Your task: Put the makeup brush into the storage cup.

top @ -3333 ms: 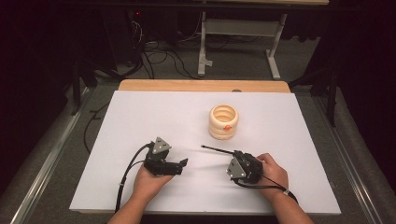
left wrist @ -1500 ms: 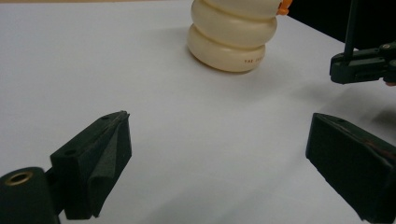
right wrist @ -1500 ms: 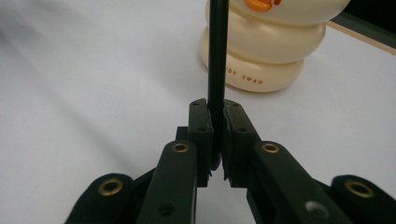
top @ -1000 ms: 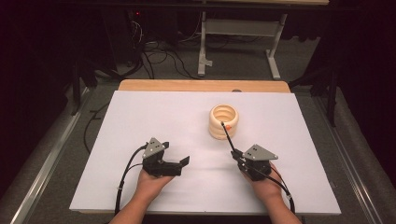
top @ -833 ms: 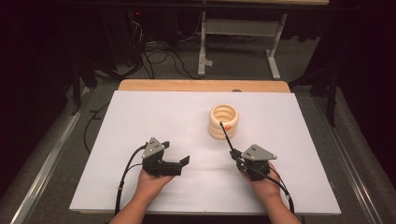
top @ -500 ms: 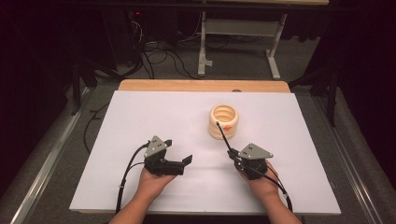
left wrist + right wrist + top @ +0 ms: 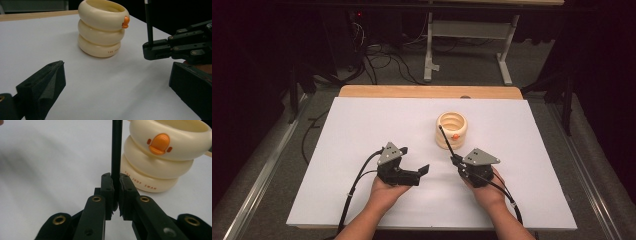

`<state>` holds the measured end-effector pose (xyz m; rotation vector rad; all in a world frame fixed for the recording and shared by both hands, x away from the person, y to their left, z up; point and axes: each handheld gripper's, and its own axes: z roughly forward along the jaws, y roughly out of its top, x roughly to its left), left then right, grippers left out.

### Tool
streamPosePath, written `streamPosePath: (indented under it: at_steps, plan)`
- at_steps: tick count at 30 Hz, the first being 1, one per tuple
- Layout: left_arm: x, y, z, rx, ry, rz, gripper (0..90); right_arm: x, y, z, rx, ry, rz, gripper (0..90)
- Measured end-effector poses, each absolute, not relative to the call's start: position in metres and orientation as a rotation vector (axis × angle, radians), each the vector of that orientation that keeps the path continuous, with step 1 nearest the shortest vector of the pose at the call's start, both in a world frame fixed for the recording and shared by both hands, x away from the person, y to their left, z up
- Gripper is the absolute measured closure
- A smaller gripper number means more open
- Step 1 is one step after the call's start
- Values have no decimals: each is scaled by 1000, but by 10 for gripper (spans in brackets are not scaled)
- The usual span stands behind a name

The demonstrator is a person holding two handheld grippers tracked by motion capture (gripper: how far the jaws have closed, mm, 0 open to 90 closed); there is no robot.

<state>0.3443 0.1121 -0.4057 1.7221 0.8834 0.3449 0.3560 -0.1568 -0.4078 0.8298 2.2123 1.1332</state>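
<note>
While you hold the thin black rod [image 7: 116,150] by its lower end in the right tongs [image 7: 115,195], treat it as a light, stiff and smooth thing: the pads are pinched tight on a narrow round shaft, so it will likely pivot or slide if its free tip knocks against anything. The rod stands nearly upright from the jaws, and in the high view its tip leans toward the cream duck-faced ringed cup [image 7: 452,130], which sits toward the far edge of the white worktop [image 7: 362,125], a little right of centre. That cup looks like hard, glossy plastic or ceramic, three stacked bulges with an orange beak on the top one; judged from its shape, it is light enough to skid or tip if the rod catches its rim. Your left tongs [image 7: 414,173] stand wide and hold nothing, near the front edge and well apart from the cup. If you need to steady the cup, take it across the waist between two bulges, where the pads can seat.
</note>
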Motion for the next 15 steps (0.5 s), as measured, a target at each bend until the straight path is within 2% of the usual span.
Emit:
streamPosePath:
  at_steps: [15]
  plan:
    - [338, 106, -406, 1668, 827, 288, 65, 346, -151, -416, 815, 2232, 1148, 863]
